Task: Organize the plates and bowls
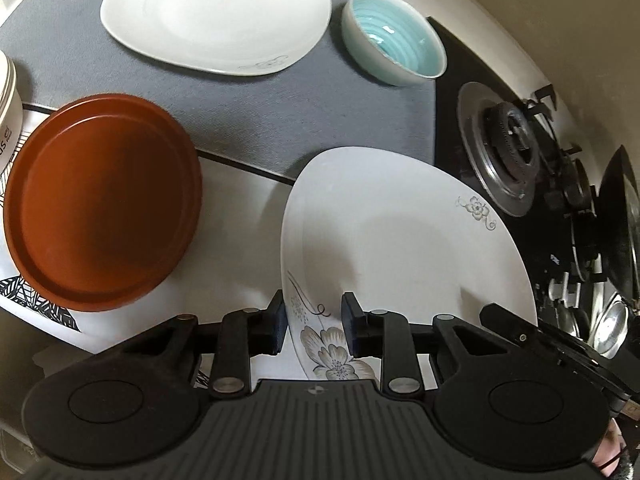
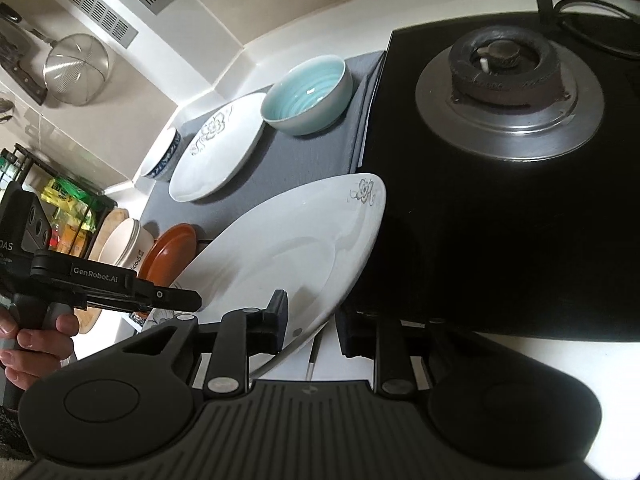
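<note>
2 flowered white plates are unstacked: 1 lies on the grey mat, the near plate is tilted, its rim between the spread fingers of both the left gripper and right gripper, neither visibly clamped; red plates stacked, bowls scattered.

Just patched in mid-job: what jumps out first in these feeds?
The large white flower-painted plate is lifted and tilted by the stove, its rim between the fingers of both the left gripper and the right gripper. Left of it sits a stack of round terracotta plates; behind, a glossy turquoise ribbed bowl on the grey mat.
</note>
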{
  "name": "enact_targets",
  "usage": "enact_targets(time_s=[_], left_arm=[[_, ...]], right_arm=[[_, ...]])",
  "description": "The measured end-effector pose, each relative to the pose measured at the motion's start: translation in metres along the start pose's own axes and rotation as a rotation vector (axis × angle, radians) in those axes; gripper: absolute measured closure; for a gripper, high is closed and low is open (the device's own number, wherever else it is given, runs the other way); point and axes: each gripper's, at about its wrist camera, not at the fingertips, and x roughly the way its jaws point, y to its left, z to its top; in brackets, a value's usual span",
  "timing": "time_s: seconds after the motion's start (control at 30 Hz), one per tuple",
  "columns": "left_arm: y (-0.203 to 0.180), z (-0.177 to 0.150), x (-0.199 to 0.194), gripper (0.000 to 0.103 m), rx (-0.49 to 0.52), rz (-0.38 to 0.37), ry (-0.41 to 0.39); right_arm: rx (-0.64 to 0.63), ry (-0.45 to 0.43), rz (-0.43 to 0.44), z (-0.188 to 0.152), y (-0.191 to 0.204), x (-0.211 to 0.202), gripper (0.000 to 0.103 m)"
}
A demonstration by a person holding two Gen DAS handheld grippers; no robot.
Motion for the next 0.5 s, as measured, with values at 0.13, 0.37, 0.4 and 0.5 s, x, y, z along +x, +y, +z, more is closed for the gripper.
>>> enact_targets(time_s=[0.13, 0.37, 0.4, 0.5], left_arm=[[-0.001, 0.001, -0.010, 0.074, 0.010, -0.008, -0.011], [0.007, 0.000, -0.028, 0.074, -0.005, 0.006, -0.026], [0.008, 0.001, -0.030, 0.074, -0.007, 0.007, -0.030], [0.014, 0.003, -0.042, 0.074, 0.004, 0.001, -0.043]], right_arm=[[-0.002, -0.010, 0.002, -0.001, 0.003, -0.007, 0.074], [-0.009, -0.033, 0.018, 0.007, 0.014, -0.004, 0.073], [-0.011, -0.036, 0.020, 0.009, 0.018, -0.003, 0.073], [-0.014, -0.043, 0.015, 0.015, 0.028, 0.001, 0.073]])
